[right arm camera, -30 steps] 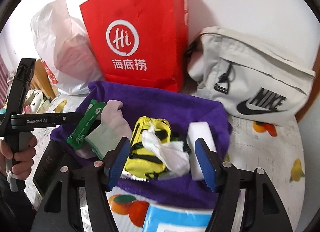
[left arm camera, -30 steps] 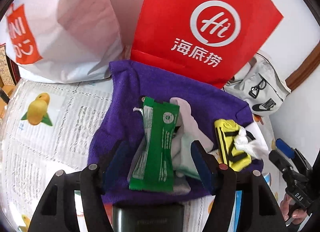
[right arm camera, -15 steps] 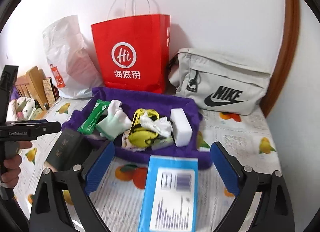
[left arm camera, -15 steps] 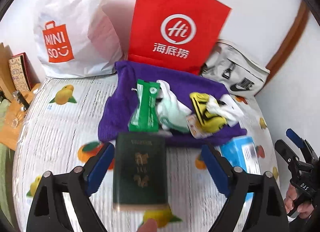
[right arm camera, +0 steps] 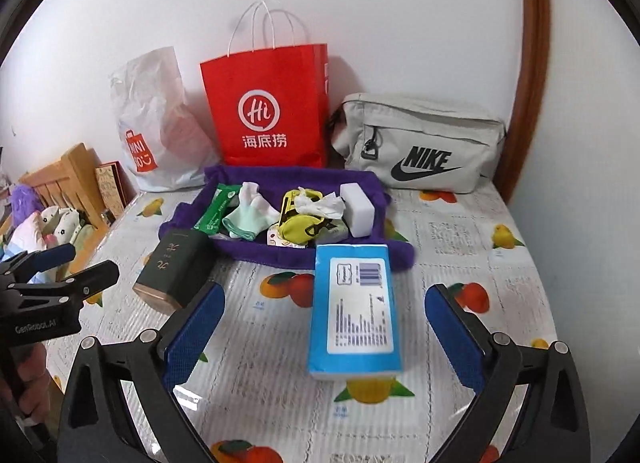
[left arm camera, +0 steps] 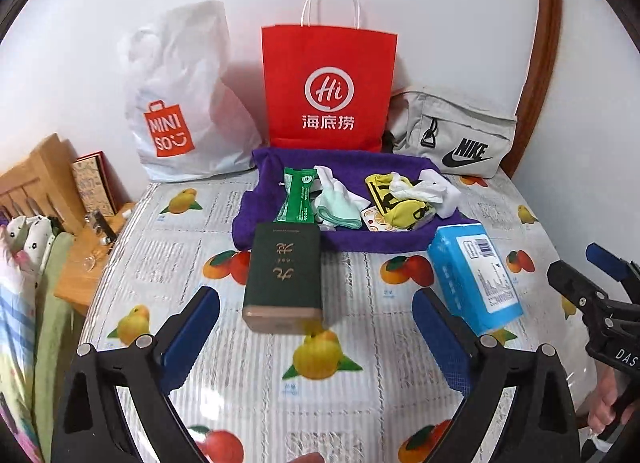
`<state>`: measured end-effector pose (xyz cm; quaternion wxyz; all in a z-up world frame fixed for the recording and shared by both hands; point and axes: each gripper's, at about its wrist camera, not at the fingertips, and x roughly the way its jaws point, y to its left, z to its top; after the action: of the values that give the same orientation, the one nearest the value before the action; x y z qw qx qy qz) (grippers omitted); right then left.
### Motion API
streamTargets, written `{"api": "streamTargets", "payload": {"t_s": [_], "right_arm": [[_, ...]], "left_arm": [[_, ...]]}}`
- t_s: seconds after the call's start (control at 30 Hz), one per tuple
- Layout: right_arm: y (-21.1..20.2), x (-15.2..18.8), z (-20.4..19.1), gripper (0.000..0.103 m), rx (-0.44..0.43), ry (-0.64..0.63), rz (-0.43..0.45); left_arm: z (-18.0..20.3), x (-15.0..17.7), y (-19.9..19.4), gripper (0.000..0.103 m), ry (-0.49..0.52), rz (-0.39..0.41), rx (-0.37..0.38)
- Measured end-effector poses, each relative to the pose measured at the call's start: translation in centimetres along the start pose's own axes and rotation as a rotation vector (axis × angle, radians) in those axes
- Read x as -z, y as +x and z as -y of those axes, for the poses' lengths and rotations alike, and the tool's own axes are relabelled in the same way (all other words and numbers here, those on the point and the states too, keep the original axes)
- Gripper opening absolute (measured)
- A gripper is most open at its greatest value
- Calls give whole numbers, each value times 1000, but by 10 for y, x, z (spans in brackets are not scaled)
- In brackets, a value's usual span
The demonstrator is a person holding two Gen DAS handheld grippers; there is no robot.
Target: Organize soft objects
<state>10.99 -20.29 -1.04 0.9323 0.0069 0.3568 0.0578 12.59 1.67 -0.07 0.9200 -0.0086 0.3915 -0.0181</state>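
Both tongs are spread wide and grip nothing: the left tongs [left arm camera: 316,325] hang over the tabletop's [left arm camera: 368,383] near edge just short of a dark green box [left arm camera: 285,275], the right tongs [right arm camera: 324,323] on either side of a blue tissue pack [right arm camera: 354,309] without touching it; toward the far edge a purple cloth [right arm camera: 280,253] lies spread flat and carries the soft things in a row: a green sachet [right arm camera: 218,209] at its left end, a pale mint glove [right arm camera: 250,217] beside it, a yellow pouch [right arm camera: 302,225] with a crumpled white tissue [right arm camera: 320,203] on top, and a white sponge block [right arm camera: 358,209] at its right end; along the far edge, against the wall, stand a white Miniso bag [right arm camera: 154,131], a red paper bag [right arm camera: 268,115] and a grey Nike bag [right arm camera: 420,143]
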Motion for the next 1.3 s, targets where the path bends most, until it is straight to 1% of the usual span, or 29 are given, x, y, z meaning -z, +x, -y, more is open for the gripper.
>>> {"api": "streamTargets", "payload": {"t_s": [0.1, 0.2, 0.27, 0.33, 0.5, 0.67, 0.9, 1.3], "right_arm": [[-13, 11, 2, 99, 5, 13, 14], [-23, 21, 3, 103, 21, 2, 28], [-27, 26, 4, 103, 35, -4, 25], [-30, 30, 5, 103, 43, -3, 17], [-41, 41, 6, 103, 41, 8, 29], [-50, 48, 7, 103, 30, 24, 40], [-53, 57, 6, 103, 47, 24, 37], [-55, 61, 3, 103, 51, 16, 32]], "left_arm": [[5, 8, -11, 98, 3, 15, -3], [7, 17, -23, 98, 2, 40, -24], [9, 21, -30, 101, -6, 54, -21], [9, 26, -37, 102, -14, 66, -15], [13, 36, -48, 102, -12, 81, -20], [16, 41, -53, 102, -2, 83, -20], [16, 46, -55, 102, -6, 78, -18], [14, 49, -55, 102, -17, 71, -10]]}}
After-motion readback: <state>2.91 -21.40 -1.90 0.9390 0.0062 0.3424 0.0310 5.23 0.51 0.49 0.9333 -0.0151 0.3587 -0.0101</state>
